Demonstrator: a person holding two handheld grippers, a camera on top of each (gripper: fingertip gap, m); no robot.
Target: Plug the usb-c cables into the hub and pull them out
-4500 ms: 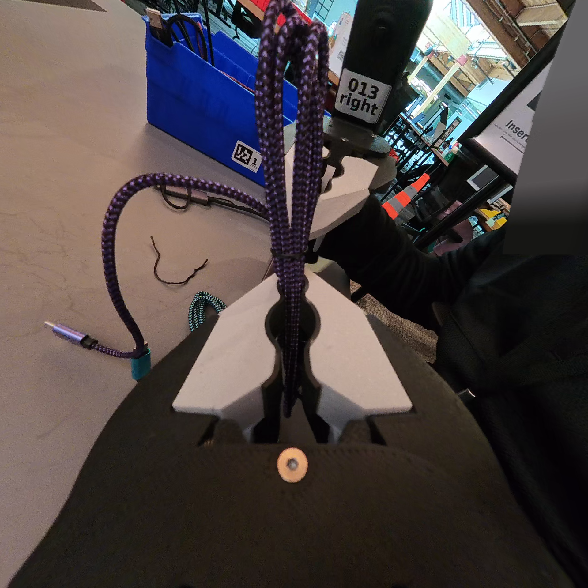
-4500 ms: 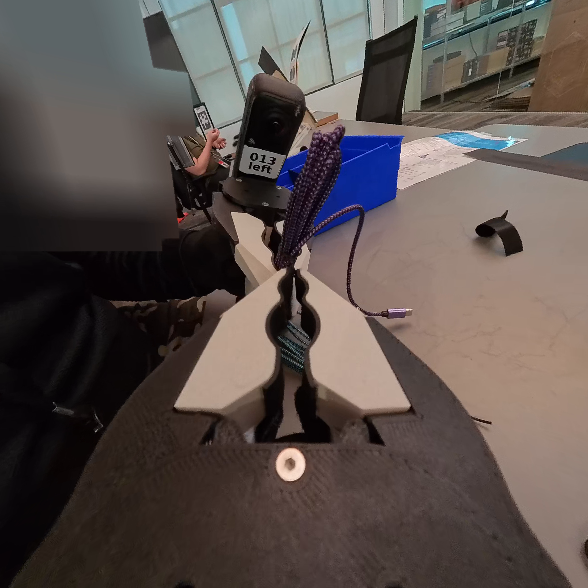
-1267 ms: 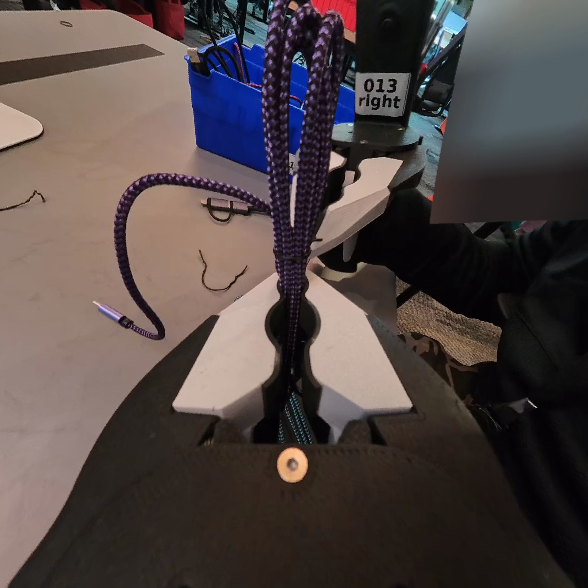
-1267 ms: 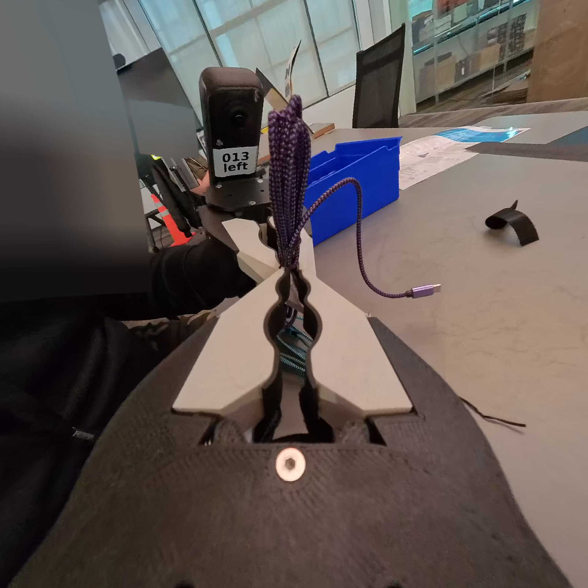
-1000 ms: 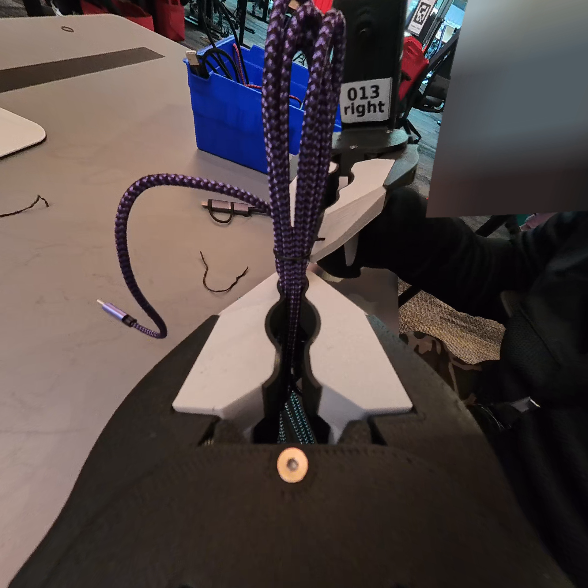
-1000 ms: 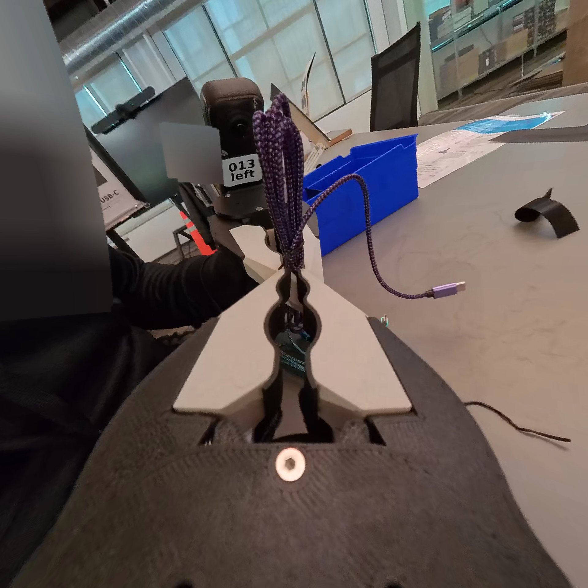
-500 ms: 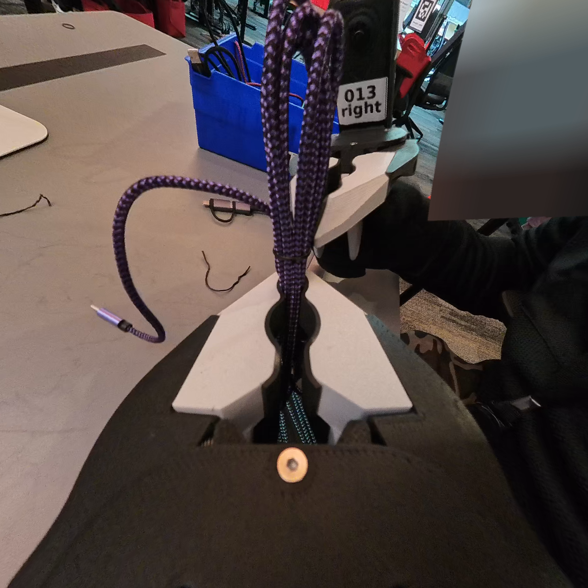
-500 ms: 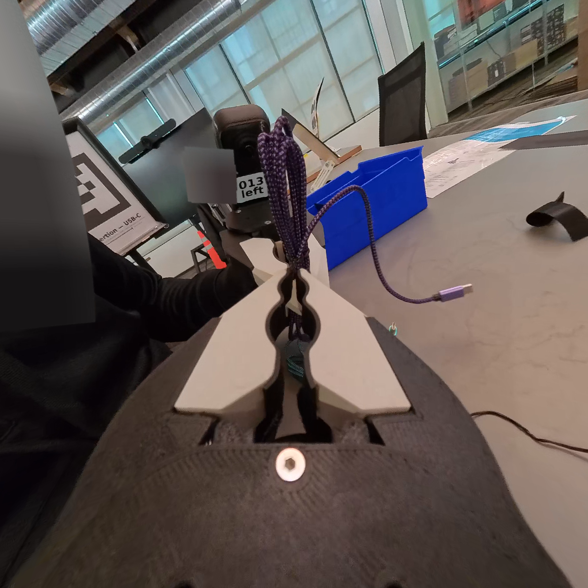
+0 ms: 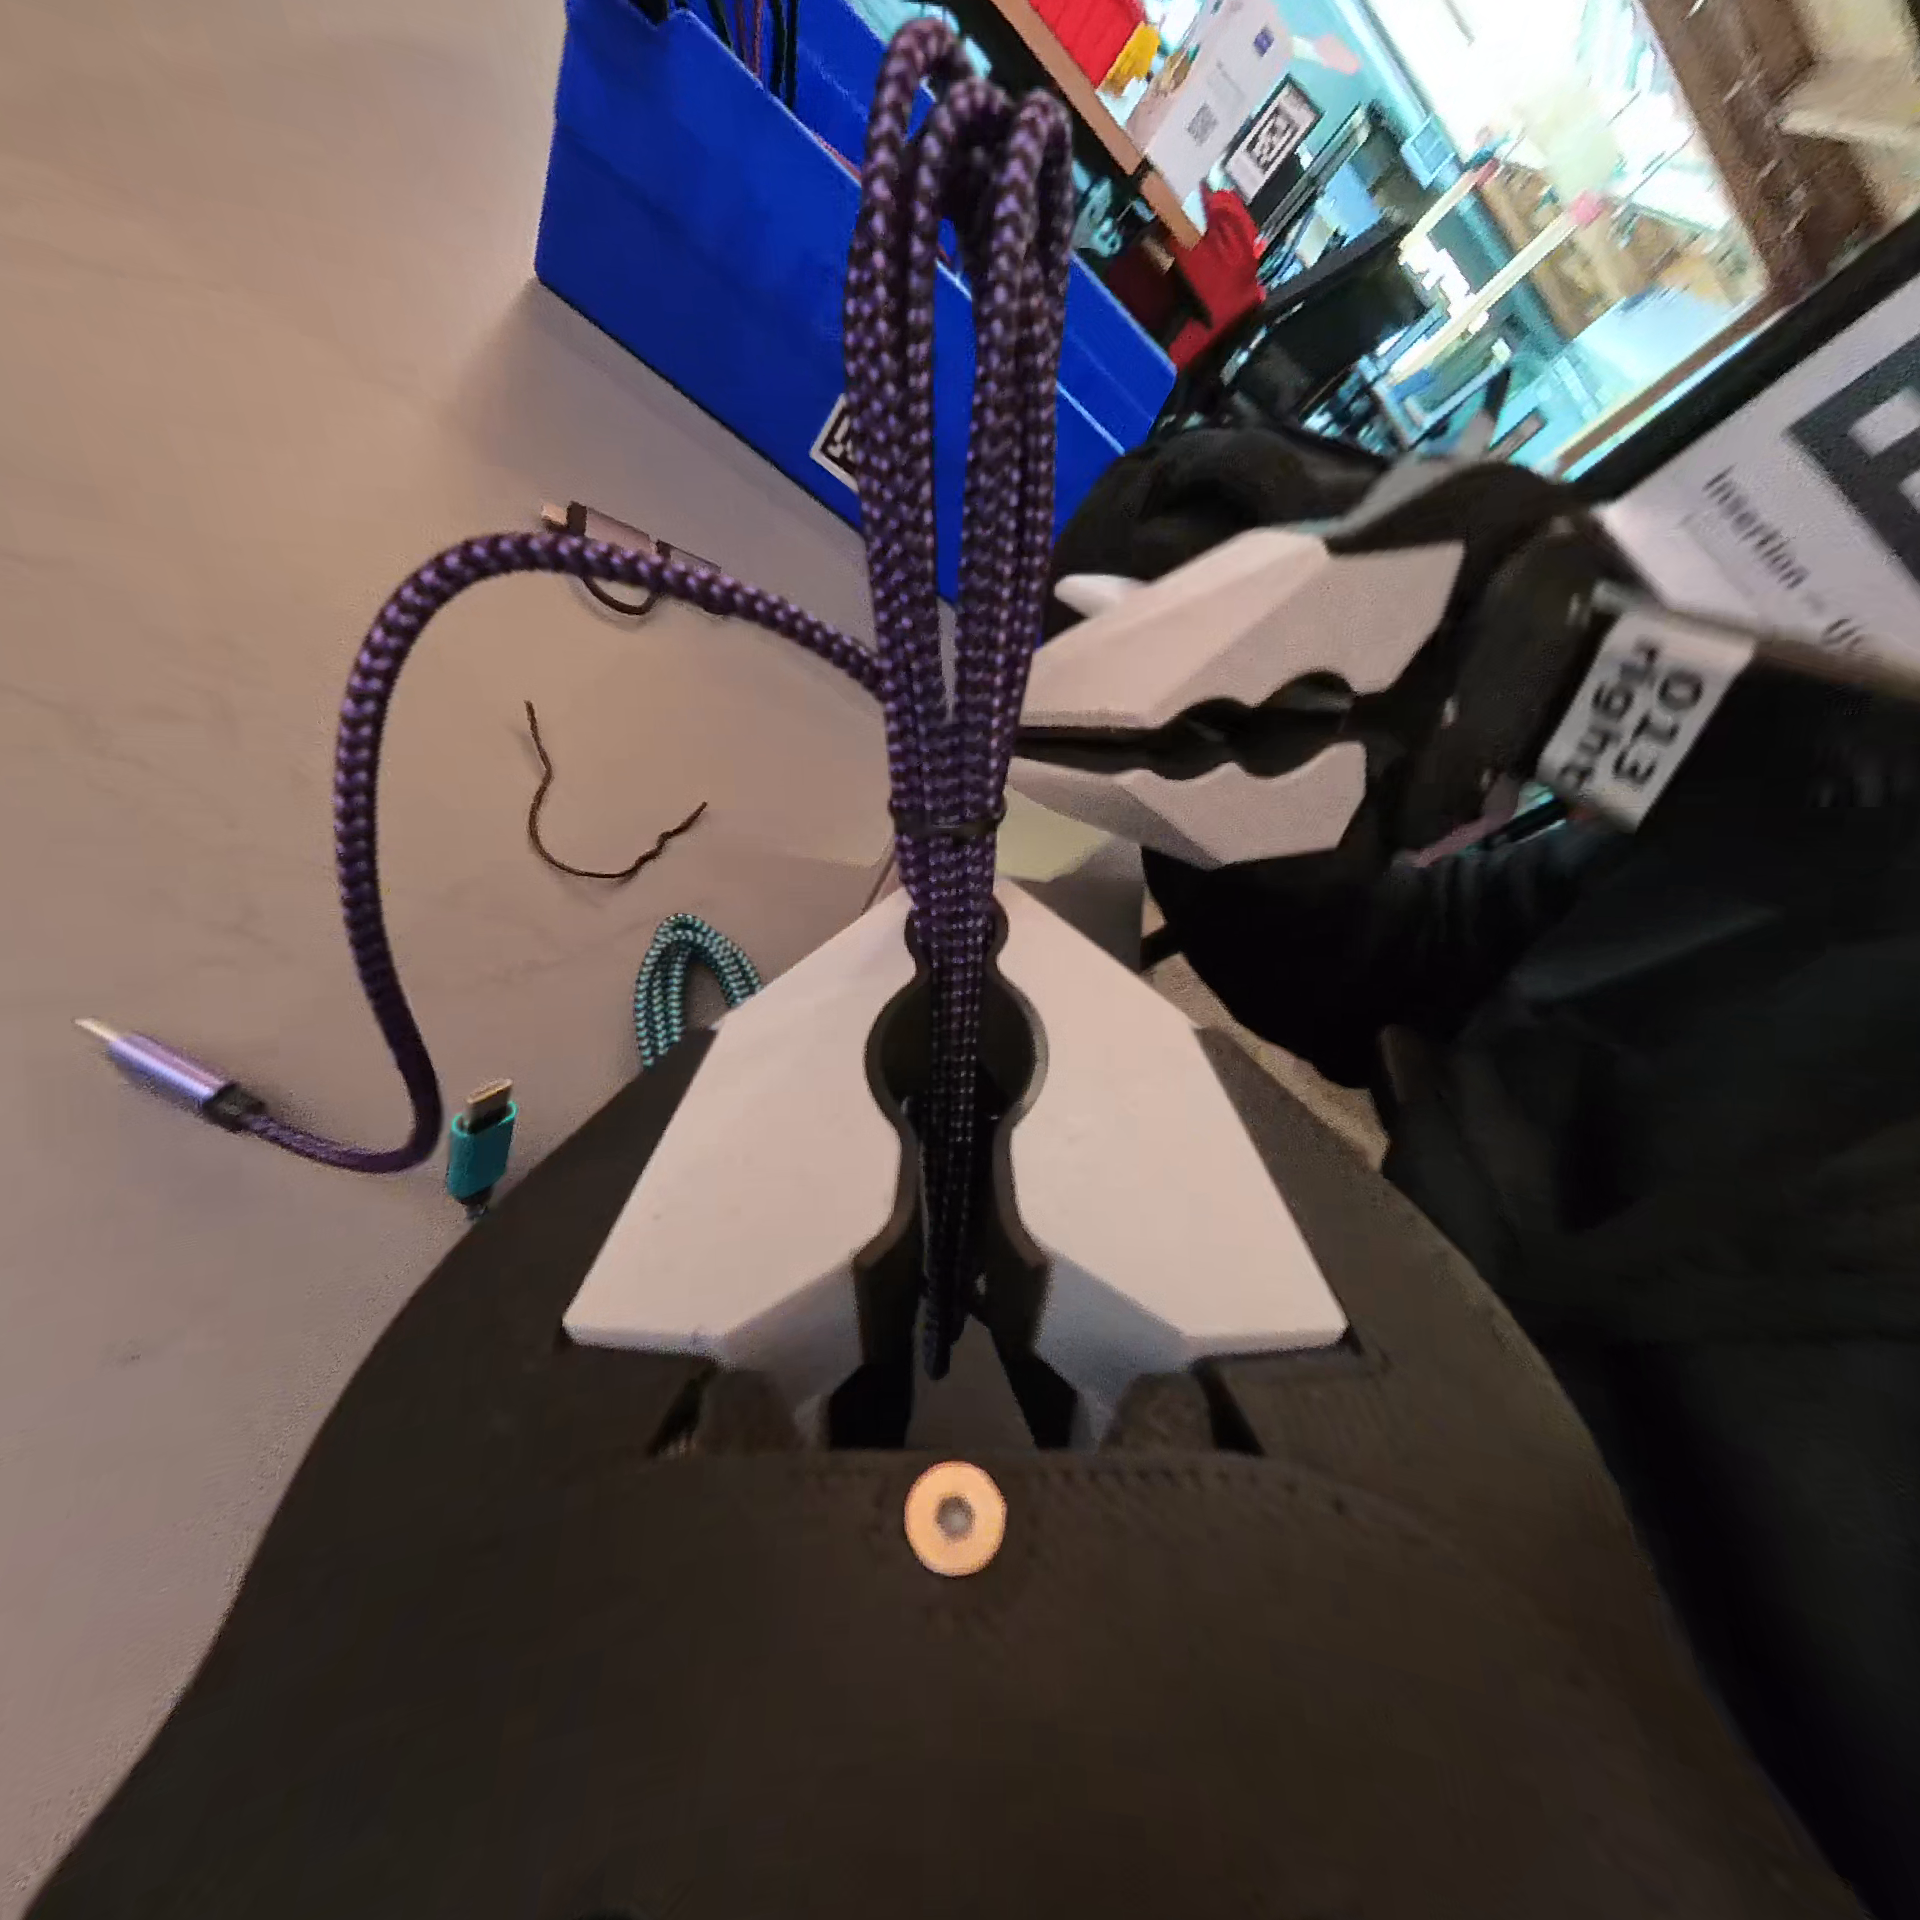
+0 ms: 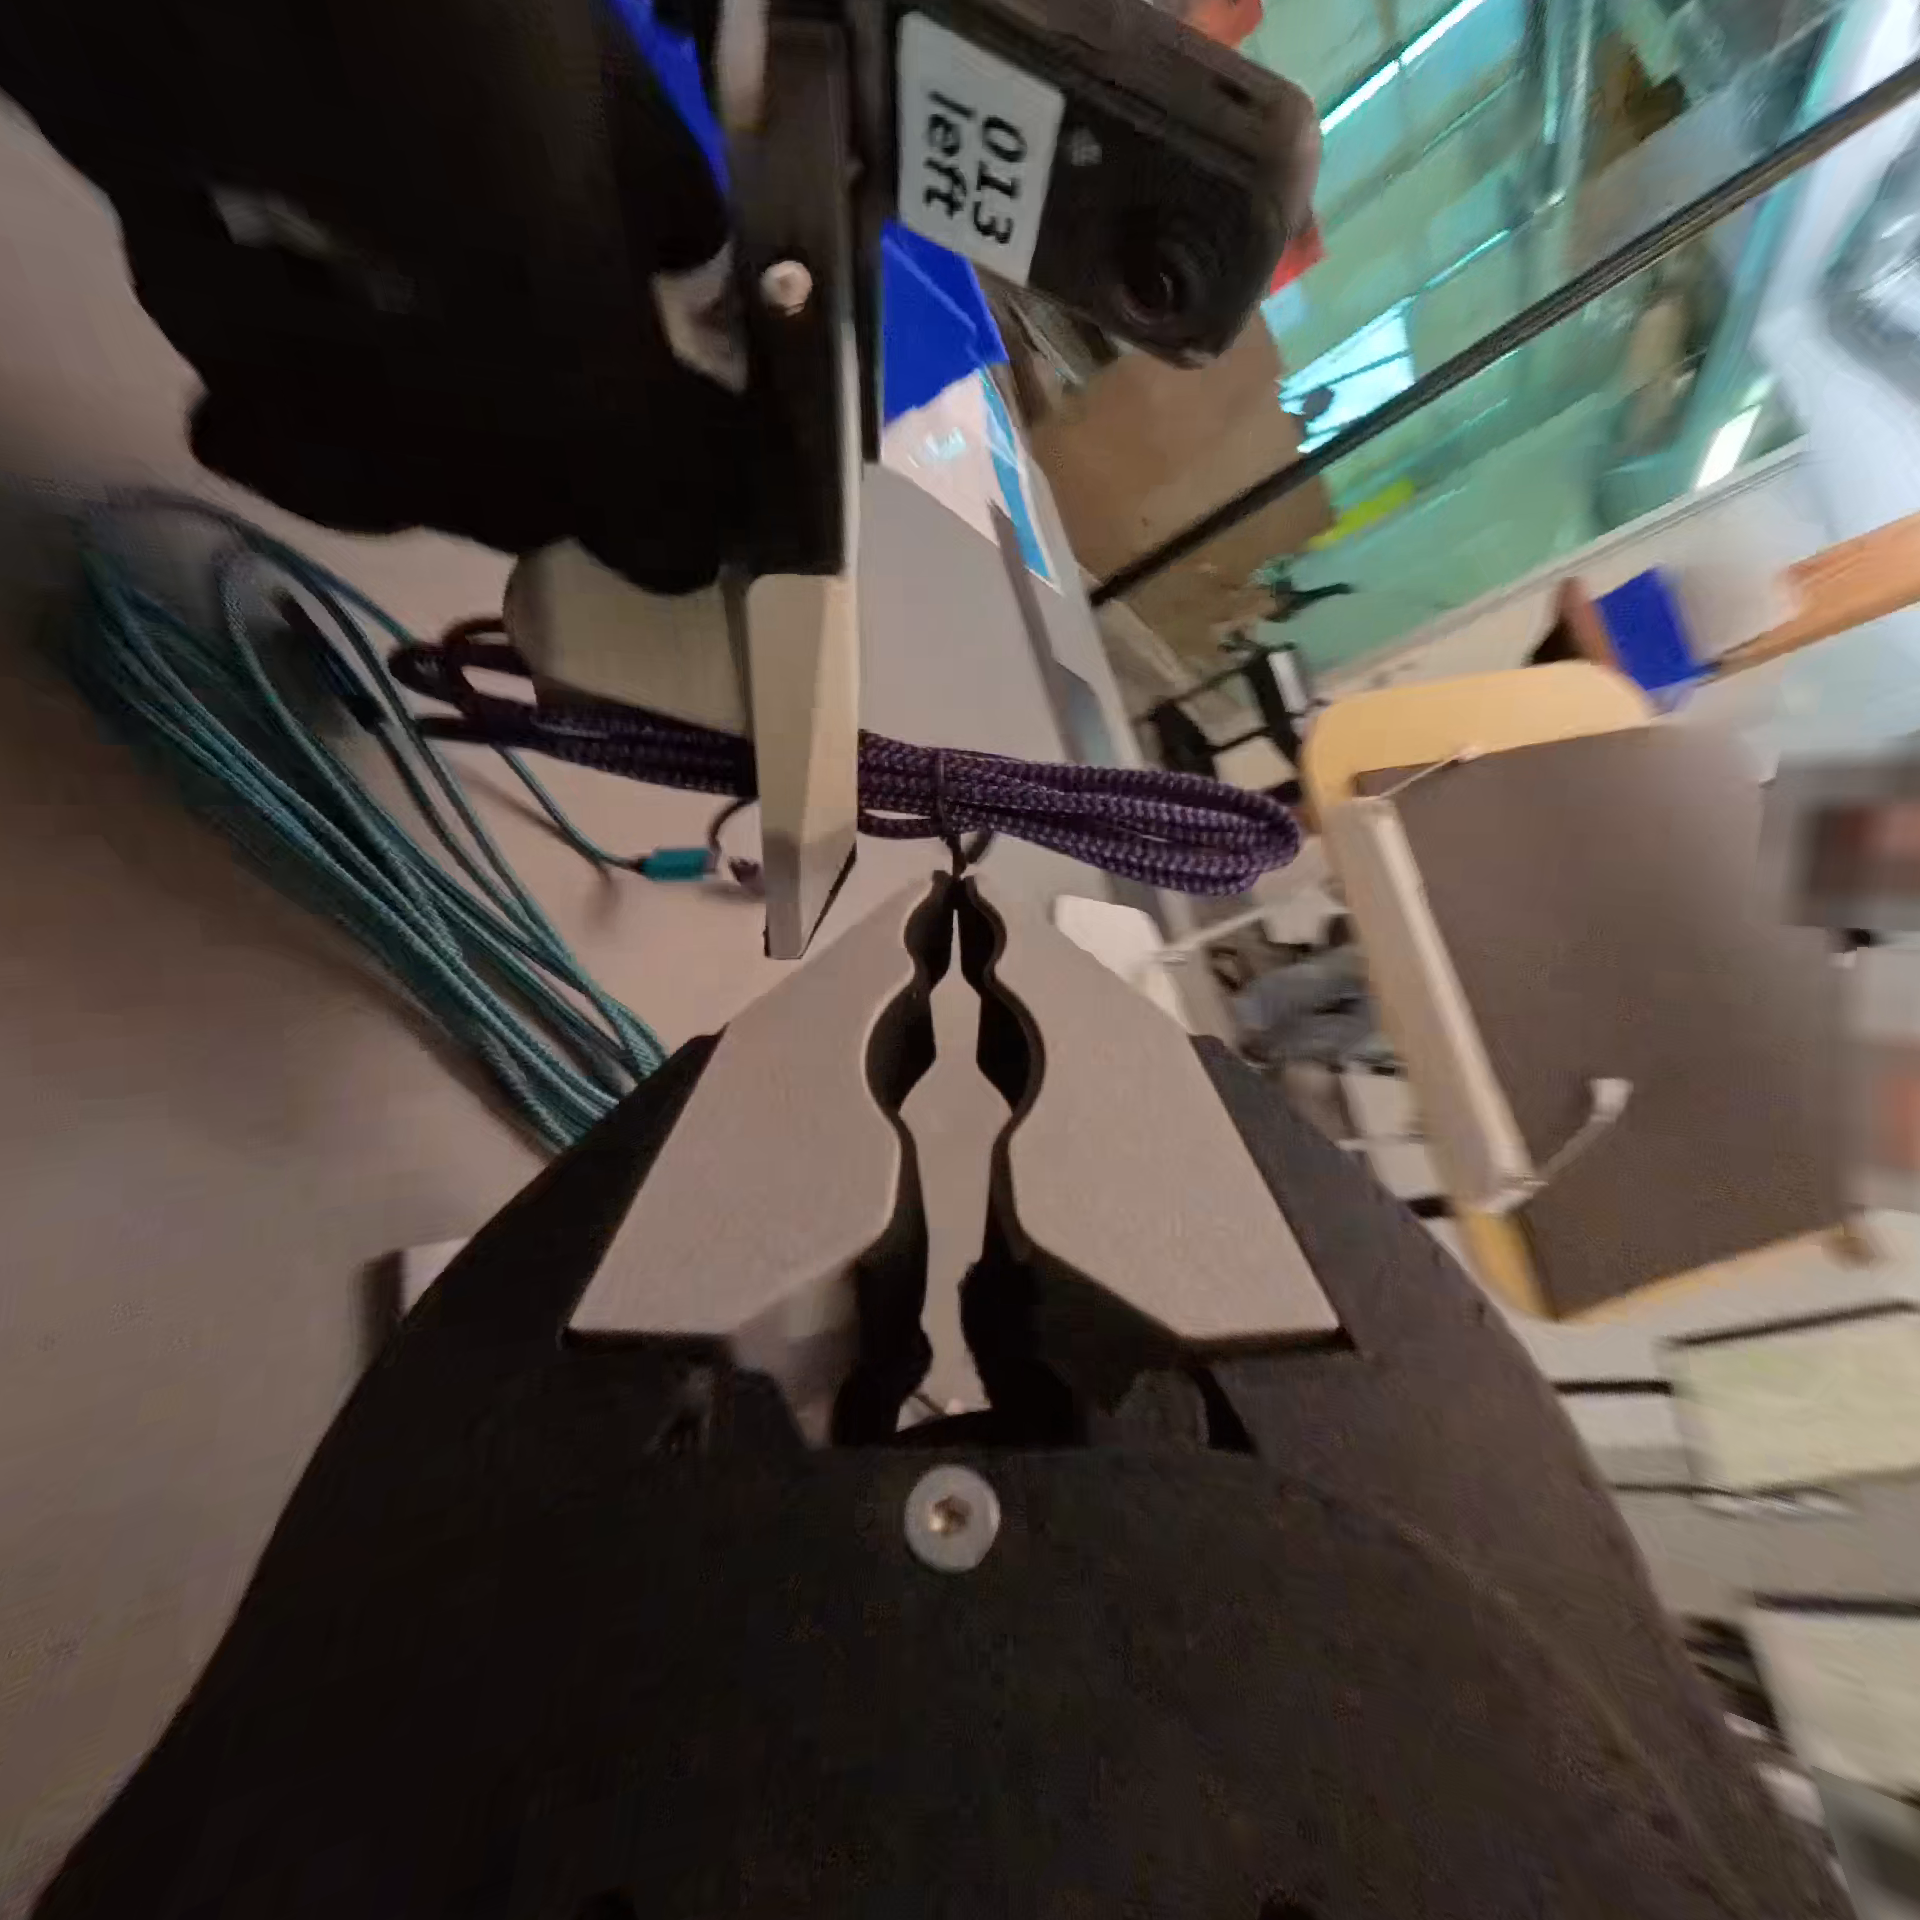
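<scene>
My left gripper (image 9: 951, 914) is shut on a folded purple braided usb-c cable (image 9: 956, 416) that stands up from its jaws. A thin black tie (image 9: 951, 826) binds the bundle just above my fingertips. The cable's loose end curves left to a purple plug (image 9: 166, 1070) above the table. My right gripper (image 10: 951, 883), rolled on its side, is shut on the black tie (image 10: 961, 847) of the purple bundle (image 10: 1081, 816). It shows from the side in the left wrist view (image 9: 1023, 732). The left gripper (image 10: 800, 904) crosses the right wrist view edge-on.
A teal braided cable (image 9: 686, 977) with a teal plug (image 9: 480, 1132) lies on the grey table (image 9: 208, 520); its loops show in the right wrist view (image 10: 364, 831). A blue bin (image 9: 727, 208), a small grey adapter (image 9: 623, 530) and a loose black tie (image 9: 603, 821) lie beyond.
My right gripper has rolled about a quarter turn onto its side while staying at the bundle's tie. Both views have tilted. The purple plug hangs lower and farther left.
</scene>
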